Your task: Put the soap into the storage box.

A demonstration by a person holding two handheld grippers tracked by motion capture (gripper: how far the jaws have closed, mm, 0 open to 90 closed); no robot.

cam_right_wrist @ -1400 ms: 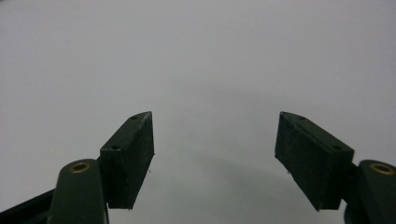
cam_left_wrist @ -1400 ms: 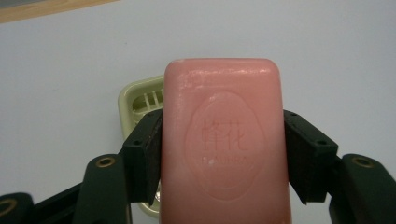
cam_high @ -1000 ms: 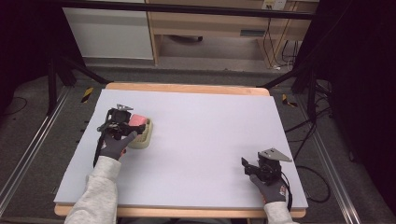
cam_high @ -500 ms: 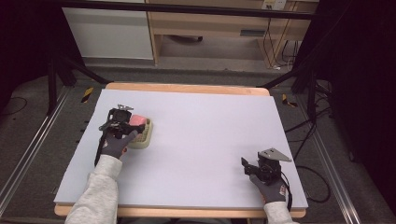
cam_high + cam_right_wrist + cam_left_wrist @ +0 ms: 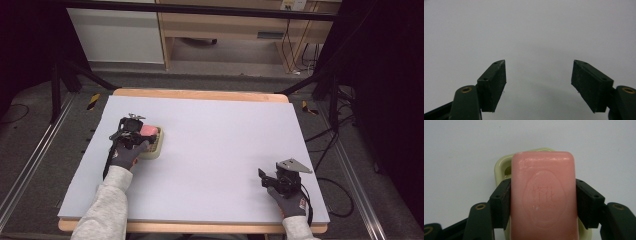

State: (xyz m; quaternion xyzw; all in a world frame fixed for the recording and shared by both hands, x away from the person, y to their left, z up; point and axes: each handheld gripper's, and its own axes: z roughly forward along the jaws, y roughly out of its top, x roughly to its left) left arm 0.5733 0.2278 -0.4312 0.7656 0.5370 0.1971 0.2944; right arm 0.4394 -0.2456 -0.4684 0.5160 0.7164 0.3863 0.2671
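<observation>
A pink bar of soap [image 5: 543,195] with an embossed oval stamp sits between the jaws of my left gripper [image 5: 543,203], which is shut on its two long sides. Under the bar lies a pale yellow-green soap dish [image 5: 502,167], its rim showing past the soap's far left corner. In the high view the left gripper [image 5: 137,131] holds the soap [image 5: 149,130] over the dish [image 5: 155,146] at the table's left. My right gripper [image 5: 272,181] rests near the front right of the table; its jaws stand wide open over bare surface [image 5: 539,80].
The white tabletop [image 5: 220,140] has a wooden rim [image 5: 200,94] at the far side. Cables hang off the right edge [image 5: 325,150]. Metal rails run along the floor on both sides.
</observation>
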